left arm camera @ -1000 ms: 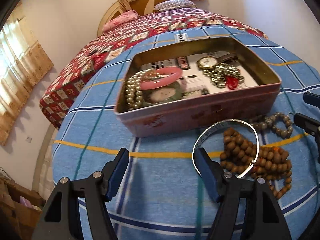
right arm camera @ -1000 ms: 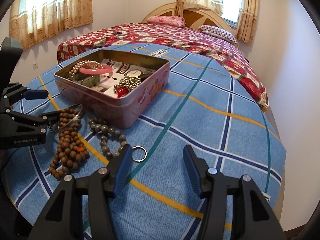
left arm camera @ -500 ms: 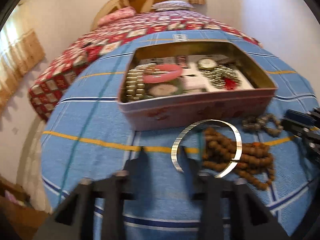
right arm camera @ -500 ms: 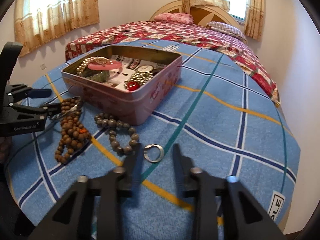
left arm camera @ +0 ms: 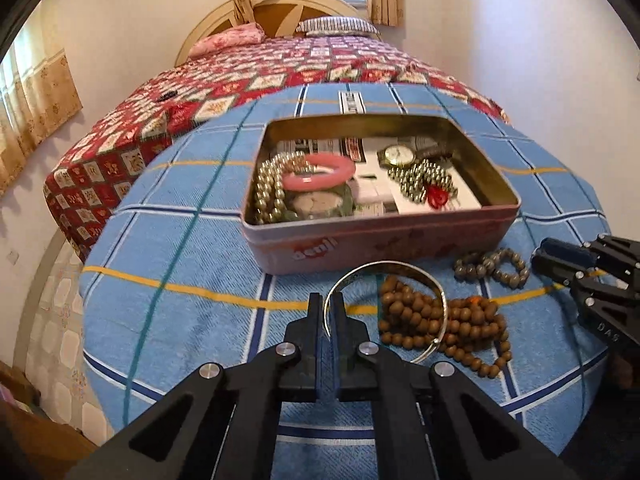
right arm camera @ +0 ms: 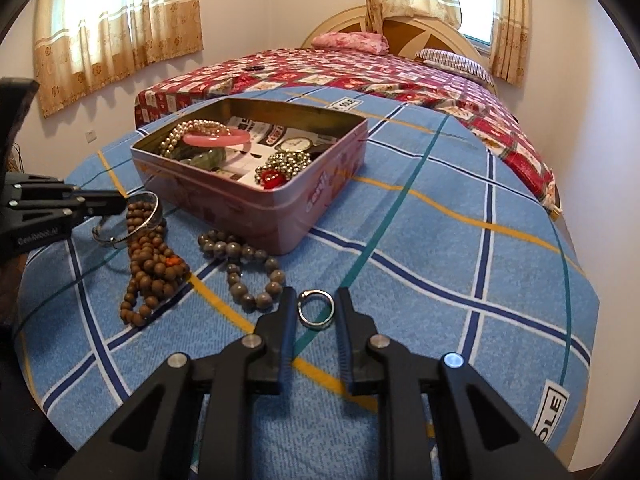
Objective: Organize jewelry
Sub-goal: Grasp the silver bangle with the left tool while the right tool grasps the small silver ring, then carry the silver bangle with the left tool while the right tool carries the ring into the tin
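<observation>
White walls [right arm camera: 248, 4] enclose a bed [left arm camera: 256, 76] with a red patterned cover, a curved headboard [left arm camera: 280, 12] and pillows [right arm camera: 352, 42]; daylight comes through beige curtains [right arm camera: 116, 20]

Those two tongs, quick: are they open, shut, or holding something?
Left tongs: shut on the silver bangle, gripping its rim.
Right tongs: closed in on the small ring; pads seem to touch it.

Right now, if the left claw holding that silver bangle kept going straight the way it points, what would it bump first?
Probably the pink tin's near wall. The left gripper, shut on the silver bangle, aims at it; depth is unclear.
</observation>
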`<state>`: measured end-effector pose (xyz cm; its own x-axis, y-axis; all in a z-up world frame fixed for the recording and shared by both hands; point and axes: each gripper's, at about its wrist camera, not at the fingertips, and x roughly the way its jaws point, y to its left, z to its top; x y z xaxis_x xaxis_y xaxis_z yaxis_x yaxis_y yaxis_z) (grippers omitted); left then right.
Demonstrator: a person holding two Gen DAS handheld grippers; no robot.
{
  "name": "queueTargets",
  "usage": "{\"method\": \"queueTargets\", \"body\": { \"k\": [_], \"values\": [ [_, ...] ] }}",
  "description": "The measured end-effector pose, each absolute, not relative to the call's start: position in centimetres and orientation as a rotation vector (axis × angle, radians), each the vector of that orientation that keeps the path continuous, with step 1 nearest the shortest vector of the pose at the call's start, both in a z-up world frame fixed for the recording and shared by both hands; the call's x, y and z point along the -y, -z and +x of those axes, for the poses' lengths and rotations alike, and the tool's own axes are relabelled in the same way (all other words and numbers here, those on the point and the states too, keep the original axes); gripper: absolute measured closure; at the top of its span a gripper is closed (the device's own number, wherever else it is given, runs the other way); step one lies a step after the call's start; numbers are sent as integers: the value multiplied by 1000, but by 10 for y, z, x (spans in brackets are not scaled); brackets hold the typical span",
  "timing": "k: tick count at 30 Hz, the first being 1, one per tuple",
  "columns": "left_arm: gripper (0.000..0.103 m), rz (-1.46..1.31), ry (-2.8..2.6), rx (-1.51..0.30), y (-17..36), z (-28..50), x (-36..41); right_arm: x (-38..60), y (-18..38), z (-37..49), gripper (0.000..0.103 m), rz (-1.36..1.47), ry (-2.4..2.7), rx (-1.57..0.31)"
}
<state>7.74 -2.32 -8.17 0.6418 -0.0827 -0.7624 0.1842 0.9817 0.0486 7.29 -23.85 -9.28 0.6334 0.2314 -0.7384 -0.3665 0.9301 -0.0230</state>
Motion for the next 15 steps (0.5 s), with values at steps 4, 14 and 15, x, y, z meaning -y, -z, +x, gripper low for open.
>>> {"method": "queueTargets", "body": {
  "k": [4, 14, 15],
  "values": [
    [101, 126, 148, -836, 72, 75, 22, 238, 90, 72, 81, -179, -341, -806],
    [101, 136, 130, -780, 49, 71, 16, 239, 75, 72, 81, -170, -340, -769],
    [101, 138, 125, -776, 47, 72, 16, 238, 74, 72, 81, -171, -339, -765]
  ]
}}
